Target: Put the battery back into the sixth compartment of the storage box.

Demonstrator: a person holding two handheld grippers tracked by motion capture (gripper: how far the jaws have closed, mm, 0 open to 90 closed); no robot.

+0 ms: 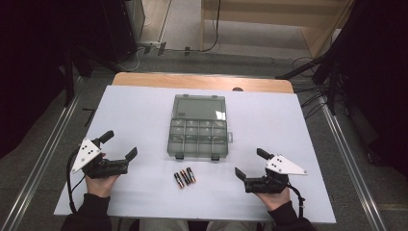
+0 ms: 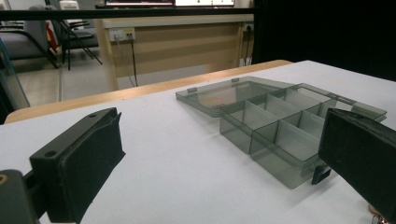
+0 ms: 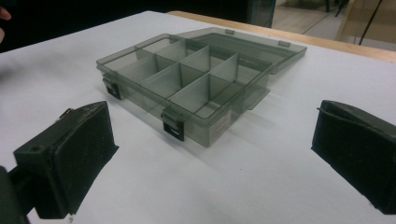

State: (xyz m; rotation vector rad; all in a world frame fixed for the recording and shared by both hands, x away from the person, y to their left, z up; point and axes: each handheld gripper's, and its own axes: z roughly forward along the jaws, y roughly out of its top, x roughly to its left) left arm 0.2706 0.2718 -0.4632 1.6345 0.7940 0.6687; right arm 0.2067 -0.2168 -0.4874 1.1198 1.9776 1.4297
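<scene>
High view: smoky clear-plastic compartment box (image 1: pixel 198 138), cylindrical batteries (image 1: pixel 184 177) between wide-open left hand-held gripper (image 1: pixel 119 146) and right hand-held gripper (image 1: pixel 250 163).

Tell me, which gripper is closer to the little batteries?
The right gripper, though not by much. It sits to the right of the batteries, jaws open. The left gripper sits a bit farther off on their left, also open.

White table top (image 1: pixel 144 110) under left gripper (image 1: pixel 121 144) and right gripper (image 1: pixel 249 162) | wooden edge strip (image 1: pixel 202 82) far ahead | wooden desk (image 2: pixel 177 42) with sockets (image 2: pixel 120 33) beyond left gripper | chairs (image 2: pixel 70 28) ahead-left | metal rail (image 1: pixel 42 159) outside left gripper | floor cables (image 1: pixel 308 103) ahead of right gripper
</scene>
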